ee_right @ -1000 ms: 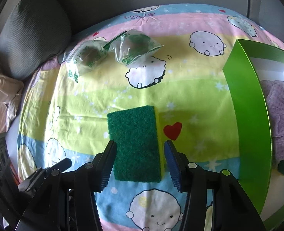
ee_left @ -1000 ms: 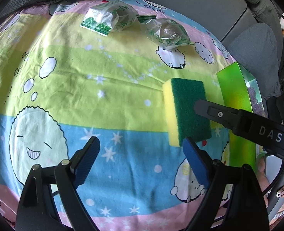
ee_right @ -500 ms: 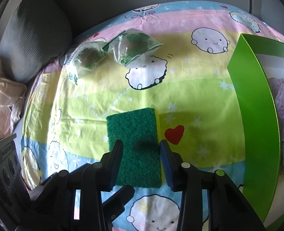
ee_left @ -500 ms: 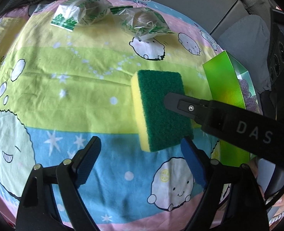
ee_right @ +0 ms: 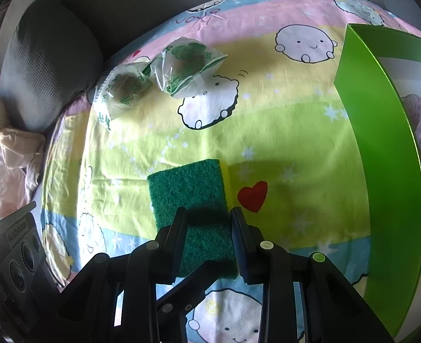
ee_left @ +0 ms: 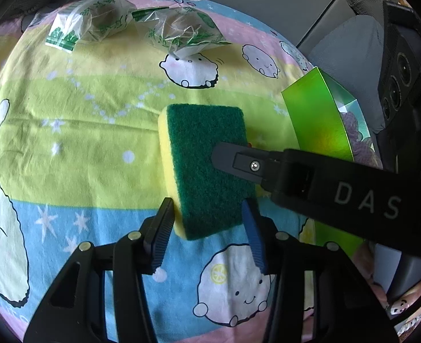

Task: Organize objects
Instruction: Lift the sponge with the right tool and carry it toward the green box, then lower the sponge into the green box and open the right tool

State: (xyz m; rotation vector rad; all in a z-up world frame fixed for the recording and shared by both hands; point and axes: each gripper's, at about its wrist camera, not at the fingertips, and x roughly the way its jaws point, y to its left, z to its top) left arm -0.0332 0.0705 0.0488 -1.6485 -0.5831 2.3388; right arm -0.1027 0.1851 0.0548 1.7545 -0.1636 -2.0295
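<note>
Sponge (ee_right: 191, 197): flat, green up, long axis pointing away from you; both your tongs, left (ee_left: 209, 227) and right (ee_right: 207, 240), closing on its near end.

Sponge (ee_left: 207, 168): rough matt green scouring pad on yellow foam. Printed cotton-like sheet (ee_left: 96, 120): matt cloth. Bags (ee_left: 181, 33): crinkled glossy plastic. Green box (ee_right: 381, 154): glossy card.

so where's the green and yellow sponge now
The green-topped yellow sponge lies mid-cloth between both tools, left of the green box, nearer than the two plastic packets.
</note>
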